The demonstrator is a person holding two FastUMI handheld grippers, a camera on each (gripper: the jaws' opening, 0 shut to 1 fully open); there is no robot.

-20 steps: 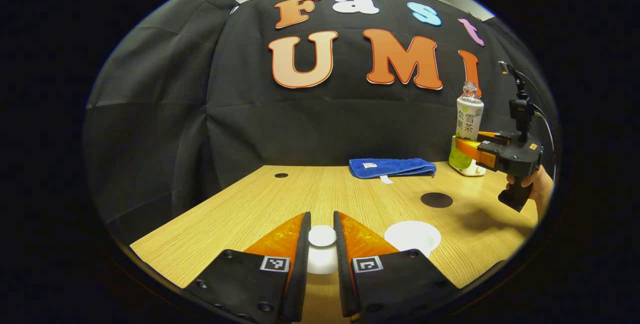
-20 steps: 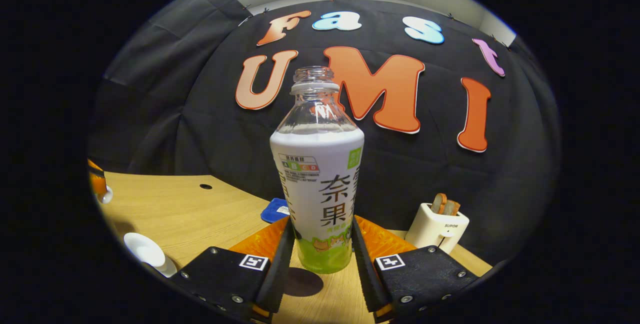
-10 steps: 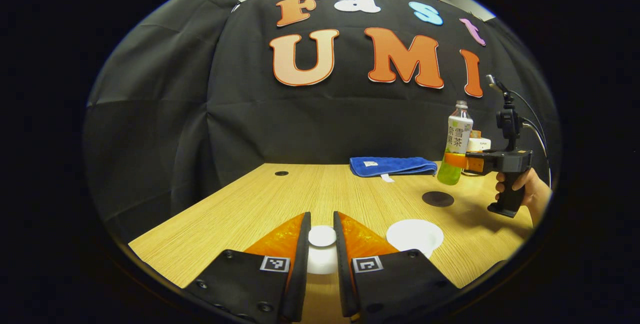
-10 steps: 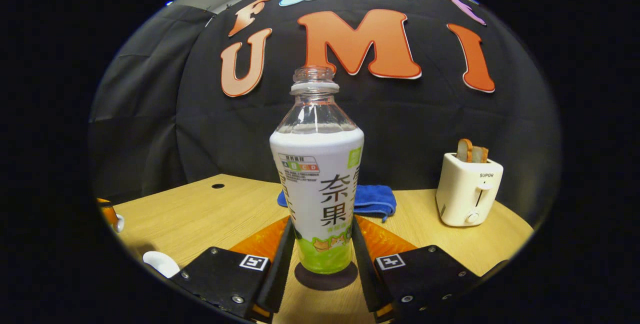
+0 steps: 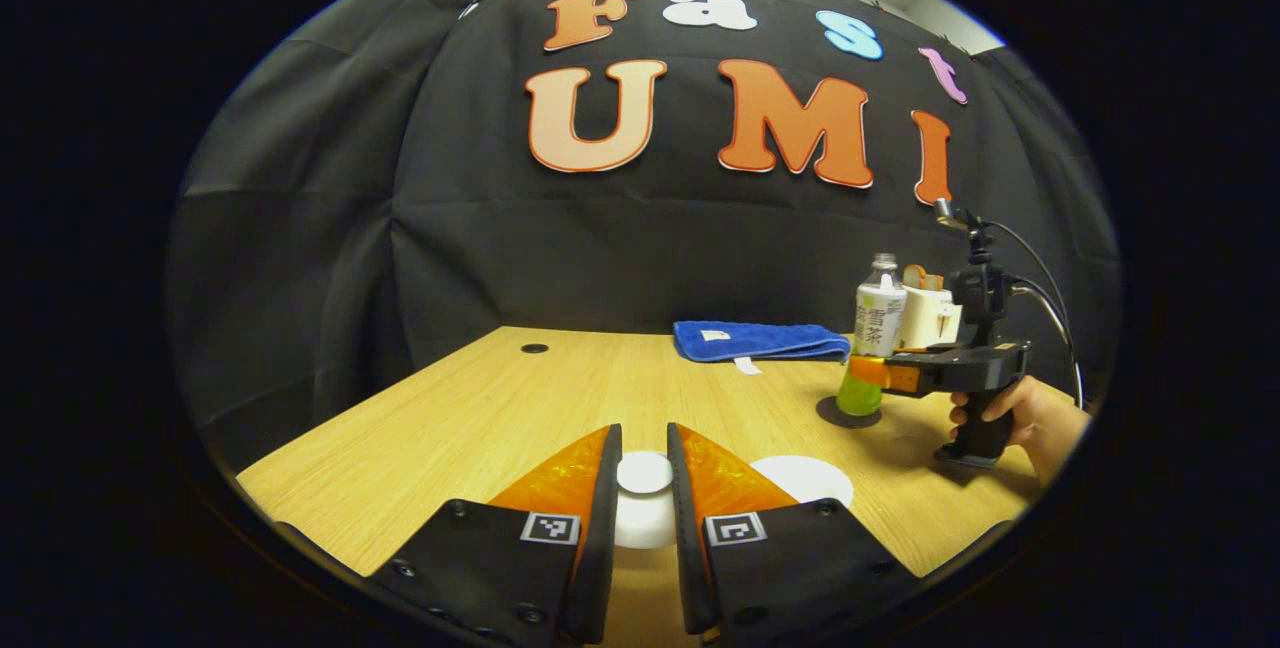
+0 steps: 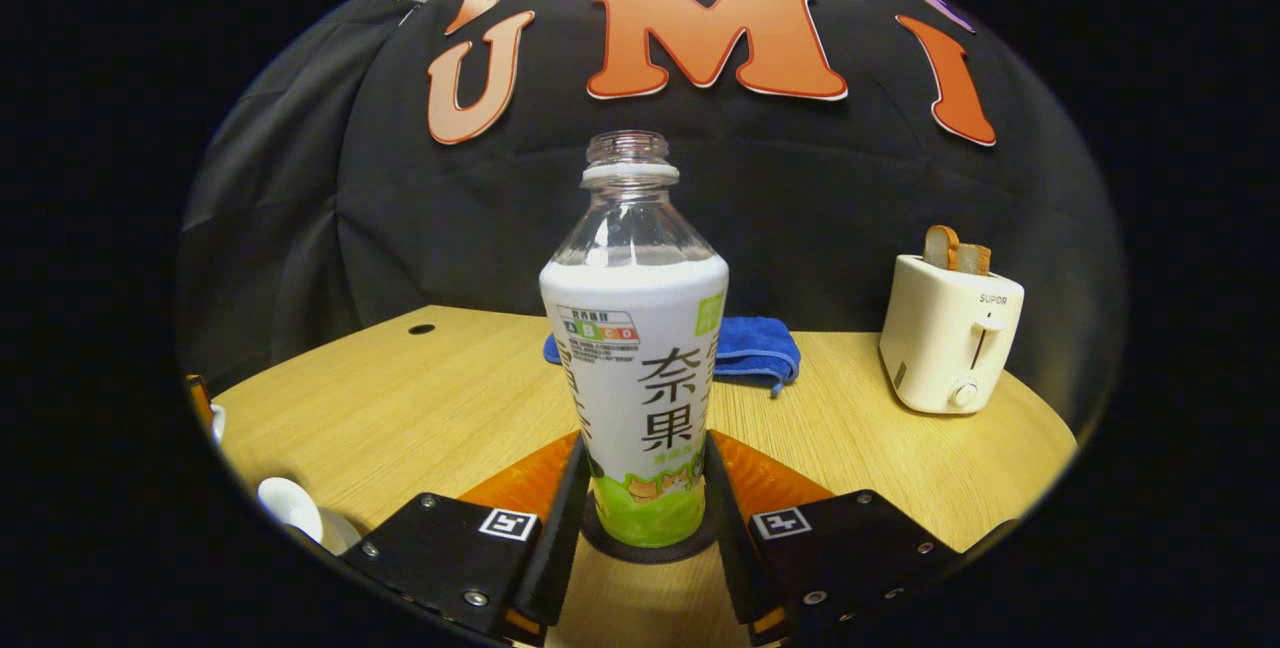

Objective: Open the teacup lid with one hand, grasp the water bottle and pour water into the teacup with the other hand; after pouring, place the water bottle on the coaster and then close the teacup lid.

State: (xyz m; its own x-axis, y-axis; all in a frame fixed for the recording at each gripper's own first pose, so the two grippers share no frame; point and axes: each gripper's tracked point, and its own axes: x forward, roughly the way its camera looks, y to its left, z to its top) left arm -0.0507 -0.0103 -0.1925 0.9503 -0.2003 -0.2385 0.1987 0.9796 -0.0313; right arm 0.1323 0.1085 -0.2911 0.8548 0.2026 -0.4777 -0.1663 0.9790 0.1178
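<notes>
2 jaws of the right gripper (image 6: 640, 518) clamp the water bottle (image 6: 637, 368).

Right gripper (image 6: 640, 518) clamps the green base of an uncapped clear plastic bottle with a white label (image 6: 637, 368), upright on a round dark coaster (image 6: 650, 550). Behind it on the light wooden table (image 6: 440, 398): folded blue towel (image 6: 755, 348), cream toaster (image 6: 950, 328).

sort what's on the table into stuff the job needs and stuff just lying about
Part of the job:
- water bottle, in the right gripper
- coaster under it
- teacup
- teacup lid, in the left gripper

Just lying about:
- blue towel
- toaster with bread slices
</notes>
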